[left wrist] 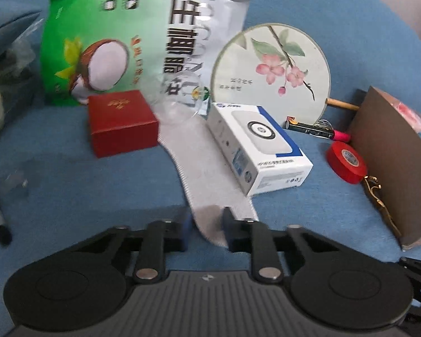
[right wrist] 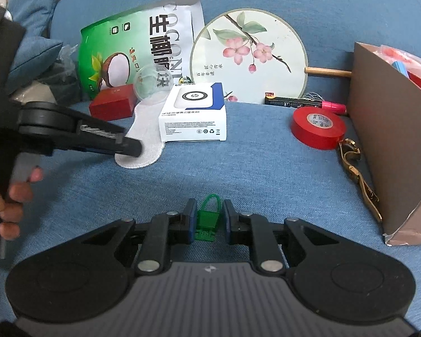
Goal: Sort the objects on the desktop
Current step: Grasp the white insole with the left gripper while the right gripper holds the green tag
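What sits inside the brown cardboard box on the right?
Over the brown cardboard box's wall, a crinkly clear bag with red and pink contents and something blue show. Everything lower is hidden by the wall.

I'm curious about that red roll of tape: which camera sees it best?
The right wrist view: the red tape roll shows whole, its label visible. The left wrist view has it smaller, off to the right beside the cardboard box.

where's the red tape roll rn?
In the right wrist view the red tape roll lies right of centre on the blue cushion, between the pink-capped marker and the gold watch, beside the cardboard box.
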`<state>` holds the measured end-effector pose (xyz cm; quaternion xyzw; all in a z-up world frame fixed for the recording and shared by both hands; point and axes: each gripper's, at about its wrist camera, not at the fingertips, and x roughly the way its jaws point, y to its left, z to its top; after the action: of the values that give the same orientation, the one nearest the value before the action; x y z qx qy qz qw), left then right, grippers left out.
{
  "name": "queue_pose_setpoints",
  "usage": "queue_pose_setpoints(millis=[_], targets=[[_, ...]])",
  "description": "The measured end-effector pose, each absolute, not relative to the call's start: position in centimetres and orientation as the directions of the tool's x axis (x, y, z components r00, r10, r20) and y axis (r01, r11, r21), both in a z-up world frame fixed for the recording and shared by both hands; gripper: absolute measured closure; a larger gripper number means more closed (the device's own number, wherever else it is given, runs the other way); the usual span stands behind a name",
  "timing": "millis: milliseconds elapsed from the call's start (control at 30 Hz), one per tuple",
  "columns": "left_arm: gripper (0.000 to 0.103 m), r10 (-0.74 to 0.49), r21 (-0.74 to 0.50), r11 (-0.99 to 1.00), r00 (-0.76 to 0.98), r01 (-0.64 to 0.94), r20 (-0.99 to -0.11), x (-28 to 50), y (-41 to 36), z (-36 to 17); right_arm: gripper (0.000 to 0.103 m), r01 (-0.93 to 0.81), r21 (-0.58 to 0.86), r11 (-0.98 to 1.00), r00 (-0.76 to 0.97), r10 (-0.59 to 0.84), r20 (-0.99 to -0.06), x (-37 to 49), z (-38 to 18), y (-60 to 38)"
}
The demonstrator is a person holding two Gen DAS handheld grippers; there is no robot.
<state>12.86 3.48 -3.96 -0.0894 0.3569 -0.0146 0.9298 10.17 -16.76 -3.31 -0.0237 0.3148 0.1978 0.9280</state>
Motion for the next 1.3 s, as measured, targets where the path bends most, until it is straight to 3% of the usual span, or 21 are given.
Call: queue_pose_setpoints(millis=[67,233,300,367,433,467,667,700,733,933,1200,1300], targets=[[0.103,-0.117,-0.195,0.981,0.731,-0.023,-0.672,11.8,3.7,-4.0,0.085,-0.382,0.073,0.921,0.725,0.348,-0.594,10.0,-3.3,-16.7],[0.103,-0.149,-0.232,0.973,0.724,-0.015,-0.674,9.1,3.4,-3.9,0.085,-0.377,0.072,0.923,0.727,0.343,-0.595,9.8,-3.2,-16.9],[0.092,-0.139,-0.243,0.969,0.729,-0.038,-0.67,9.3,3.0,-4.0,0.085,-0.377,0.067,0.924,0.728,0.341,-0.595,9.7,-3.2,-16.8],[0.058,-0.142,-0.243,0.969,0.738,-0.031,-0.66,9.9,2.4,-3.9,0.085,-0.377,0.067,0.924,0.729,0.34,-0.594,9.6,-3.2,-16.8],[0.036,-0.123,-0.204,0.979,0.743,-0.018,-0.657,10.7,1.2,-3.7,0.085,-0.375,0.072,0.924,0.728,0.342,-0.594,9.6,-3.2,-16.9],[0.032,-0.094,-0.163,0.987,0.745,-0.019,-0.661,11.3,0.5,-3.7,0.085,-0.374,0.075,0.924,0.728,0.343,-0.594,9.6,-3.2,-16.9],[0.028,0.028,0.053,0.999,0.77,0.007,-0.638,14.3,-1.6,-5.0,0.085,-0.373,0.082,0.924,0.726,0.346,-0.594,9.7,-3.2,-17.1],[0.03,0.025,0.047,0.999,0.769,0.006,-0.639,14.6,-1.4,-5.0,0.085,-0.372,0.085,0.924,0.725,0.347,-0.595,9.7,-3.2,-17.1],[0.039,0.025,0.046,0.999,0.768,0.005,-0.64,14.9,-1.2,-4.9,0.085,-0.372,0.087,0.924,0.725,0.348,-0.595,9.7,-3.2,-17.2],[0.048,-0.003,0.037,0.999,0.772,0.034,-0.635,13.7,-0.7,-4.5,0.085,-0.371,0.085,0.925,0.724,0.345,-0.597,9.6,-3.2,-17.1],[0.046,-0.151,-0.059,0.986,0.697,0.154,-0.701,5.6,1.8,-3.1,0.085,-0.356,0.098,0.929,0.722,0.341,-0.602,9.6,-3.0,-17.4],[0.039,-0.156,-0.068,0.986,0.688,0.152,-0.708,3.4,2.2,-2.9,0.085,-0.357,0.092,0.93,0.721,0.336,-0.606,9.3,-2.9,-17.3]])
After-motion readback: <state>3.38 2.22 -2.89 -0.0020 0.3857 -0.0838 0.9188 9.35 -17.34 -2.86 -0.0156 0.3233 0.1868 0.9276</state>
